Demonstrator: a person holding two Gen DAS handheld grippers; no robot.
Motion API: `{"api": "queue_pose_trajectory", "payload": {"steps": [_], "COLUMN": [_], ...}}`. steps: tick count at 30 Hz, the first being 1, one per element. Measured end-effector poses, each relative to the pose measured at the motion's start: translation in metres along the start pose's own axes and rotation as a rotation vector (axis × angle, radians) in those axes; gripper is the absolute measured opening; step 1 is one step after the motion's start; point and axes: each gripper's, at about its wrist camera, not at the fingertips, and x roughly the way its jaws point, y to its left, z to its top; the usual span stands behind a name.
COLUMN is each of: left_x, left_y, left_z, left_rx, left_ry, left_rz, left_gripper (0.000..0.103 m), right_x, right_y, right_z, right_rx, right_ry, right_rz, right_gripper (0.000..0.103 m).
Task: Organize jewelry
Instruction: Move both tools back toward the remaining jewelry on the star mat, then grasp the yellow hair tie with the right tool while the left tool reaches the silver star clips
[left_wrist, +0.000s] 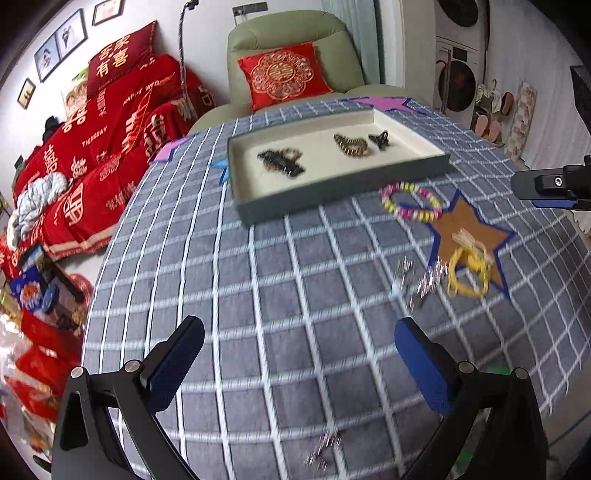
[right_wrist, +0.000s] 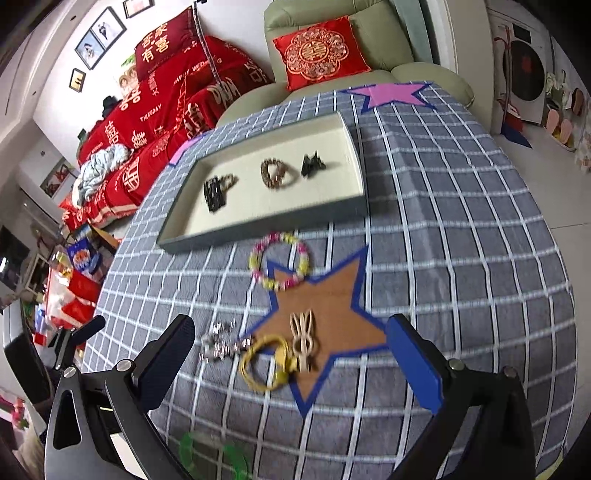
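Item: jewelry sorting, loose pieces not yet in the tray (right_wrist: 266, 229). Right gripper (right_wrist: 291, 354): jaws spread wide, nothing between the pads, hanging over the bench (right_wrist: 461, 221). Directly ahead of and between its jaws lie the yellow ring (right_wrist: 264, 363), a cream clip (right_wrist: 303, 341) touching it on the brown star (right_wrist: 325, 306), and a silver piece (right_wrist: 218, 341) just off the left jaw. Further ahead, near the tray's near wall, the bead bracelet (right_wrist: 279, 264) lies flat. Left gripper (left_wrist: 299, 365): jaws likewise spread and empty; another small silver piece (left_wrist: 325, 448) lies low between them, blurred, so we cannot tell what it is. Tray contents: black clip (right_wrist: 214, 192), brown bracelet (right_wrist: 275, 173), small black claw (right_wrist: 312, 164), lined in a row well beyond both sets of jaws. Step in hand, as we judge it: picking one loose piece for the tray. Handling notes: we should settle on a single piece, since ring, clip and silver piece crowd together and wide jaws could rake up two. The ring looks thin and flat, so we would come down steeply, one pad inside the loop and one outside, and close gently. The cloth may drag and ruck under a pad. We would carry the piece above the tray wall and set it beside the row, not on it.
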Motion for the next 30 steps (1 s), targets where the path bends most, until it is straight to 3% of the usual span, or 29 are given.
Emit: {"api": "queue_pose_trajectory", "payload": {"steps": [8, 16, 30], "left_x": [-0.007, -0.007, 0.013], "left_y": [0.006, -0.002, -0.015], "left_z": [-0.036, -0.034, -0.013], "left_rx": [-0.026, -0.030, -0.015], "left_ry": [0.021, 0.011, 0.018], "left_rz": [0.014, 0.000, -0.009], "left_gripper": [0.103, 0.103, 0.103], "right_x": [0.007, 0.020, 0.047], "right_y": [0.009, 0.005, 0.028], "right_z": [-0.039, -0.051, -0.051], "right_rx": [-0.030, -0.007, -0.093], "right_ry": [0.055, 0.080, 0.095], "right_rz": [-0.031, -0.096, -0.198], "right_gripper": [0.103, 0.102, 0.063]}}
